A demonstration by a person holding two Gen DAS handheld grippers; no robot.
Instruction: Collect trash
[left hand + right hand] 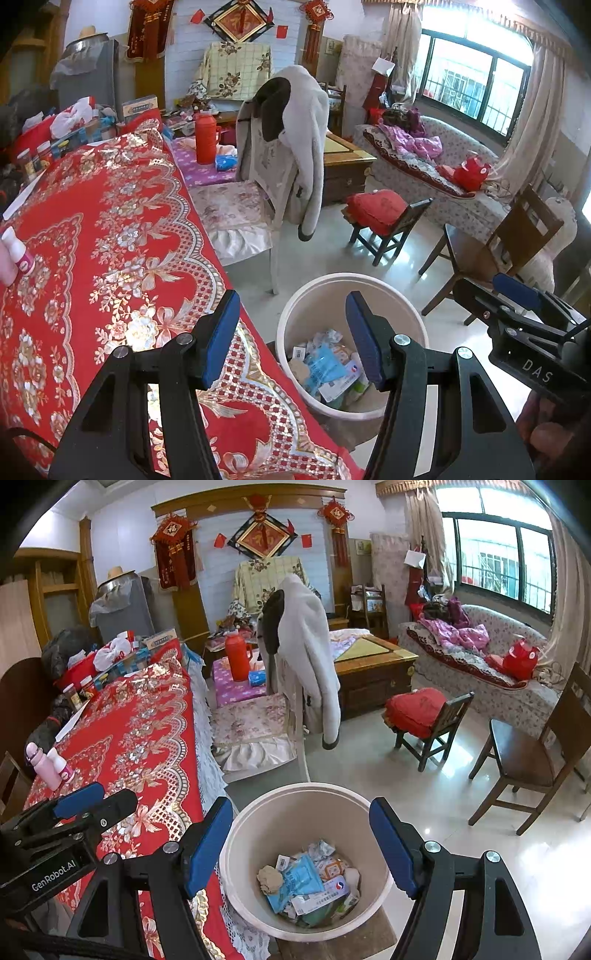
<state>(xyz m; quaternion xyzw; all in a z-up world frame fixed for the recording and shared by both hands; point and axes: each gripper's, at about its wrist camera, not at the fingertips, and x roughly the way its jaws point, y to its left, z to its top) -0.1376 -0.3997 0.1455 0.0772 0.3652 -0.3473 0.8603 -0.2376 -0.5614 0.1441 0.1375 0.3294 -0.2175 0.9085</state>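
Trash (pixel 308 884), a heap of wrappers, lies inside the one bucket (pixel 258 834). Above the bucket, right gripper (pixel 301 843) and left gripper (pixel 291 336) both gape wide, empty. Beside the bucket, two pink bottles (pixel 50 764) stand on the red-clothed table (pixel 147 738).

"DAS" in white letters on black body of right claw (pixel 517 291), seen from left wrist view. "GenRobot.AI" in white on black body of left claw (pixel 79 801), seen from right wrist view. Print on packets in bin (pixel 258 834) and wall hangings too small to read.
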